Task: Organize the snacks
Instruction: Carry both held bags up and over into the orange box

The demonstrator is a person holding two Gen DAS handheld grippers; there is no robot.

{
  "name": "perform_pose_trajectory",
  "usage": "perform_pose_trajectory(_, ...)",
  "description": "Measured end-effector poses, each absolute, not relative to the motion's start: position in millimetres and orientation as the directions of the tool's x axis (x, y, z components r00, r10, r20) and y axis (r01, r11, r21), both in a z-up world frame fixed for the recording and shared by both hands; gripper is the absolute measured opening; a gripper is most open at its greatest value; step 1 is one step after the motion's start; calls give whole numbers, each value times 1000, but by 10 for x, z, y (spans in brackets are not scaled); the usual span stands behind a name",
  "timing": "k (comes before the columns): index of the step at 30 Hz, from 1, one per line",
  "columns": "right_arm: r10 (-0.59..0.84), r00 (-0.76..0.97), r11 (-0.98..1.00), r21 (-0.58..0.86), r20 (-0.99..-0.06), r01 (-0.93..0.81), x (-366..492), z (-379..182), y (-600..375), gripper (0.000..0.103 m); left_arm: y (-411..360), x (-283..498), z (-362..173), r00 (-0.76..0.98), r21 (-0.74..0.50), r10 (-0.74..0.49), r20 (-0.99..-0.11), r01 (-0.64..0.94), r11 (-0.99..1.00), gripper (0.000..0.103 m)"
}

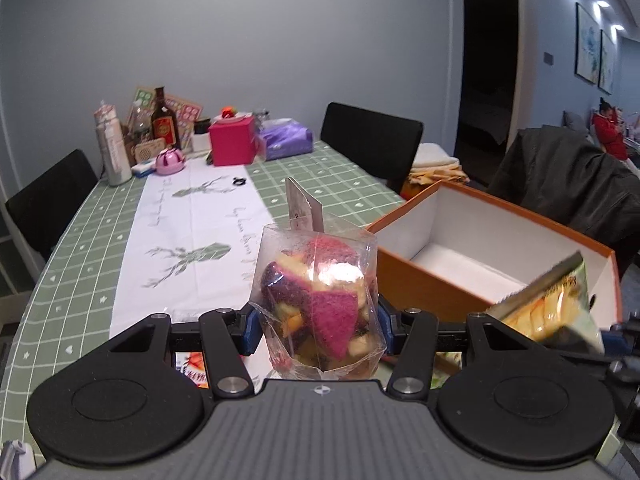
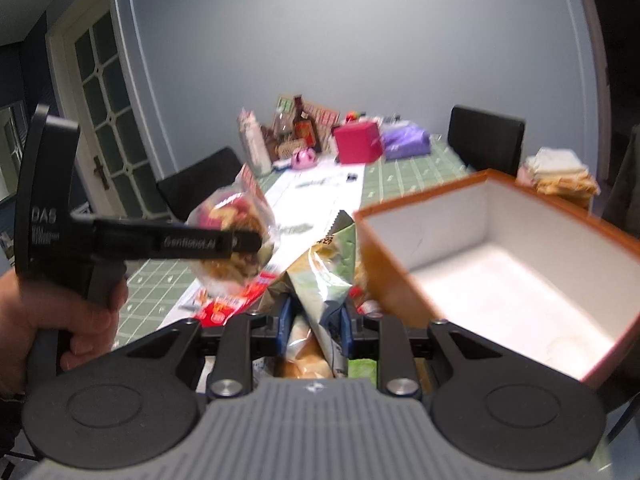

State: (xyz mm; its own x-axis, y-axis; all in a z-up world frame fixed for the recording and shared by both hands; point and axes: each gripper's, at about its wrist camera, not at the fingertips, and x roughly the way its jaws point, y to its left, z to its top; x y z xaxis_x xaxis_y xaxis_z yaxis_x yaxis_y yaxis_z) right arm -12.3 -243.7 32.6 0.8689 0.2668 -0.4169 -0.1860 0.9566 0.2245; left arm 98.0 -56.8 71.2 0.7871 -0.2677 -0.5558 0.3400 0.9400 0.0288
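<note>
A green tablecloth [image 1: 328,184] with a white grid and small hearts is crossed by a white runner [image 1: 192,240] printed with green deer. Pink, purple and yellow pieces are seen in the clear bag [image 1: 320,300]. The box [image 1: 424,284] at right is orange outside and white inside; a pink box [image 1: 232,140] stands far off.

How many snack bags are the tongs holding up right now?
2. The clear fruit-chip bag sits in the left tongs; the green crinkly bag sits in the right tongs. More packets lie underneath, partly hidden.
</note>
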Motion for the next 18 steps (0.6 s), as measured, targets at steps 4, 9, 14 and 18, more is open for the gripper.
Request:
perform_pose_trajectory(4, 212, 899, 969, 201, -382, -143, -196, 504, -2658, 23, -756, 977, 795, 783, 33, -312, -538, 389, 921, 61)
perform_pose_trajectory(9, 131, 927, 980, 190, -352, -66, -226, 639, -2968, 23, -1024, 983, 886, 772, 40, -371, -516, 455, 890, 61)
perform_pose_trajectory(14, 62, 936, 980, 198, -346, 8, -207, 680, -3227, 23, -1315, 1001, 928, 750, 54, -428, -504, 521, 852, 61)
perform_pose_trajectory(18, 24, 934, 979, 197, -356, 50, -159, 649, -3371, 23, -1559, 996, 887, 721, 75, -466, -512, 578, 812, 61)
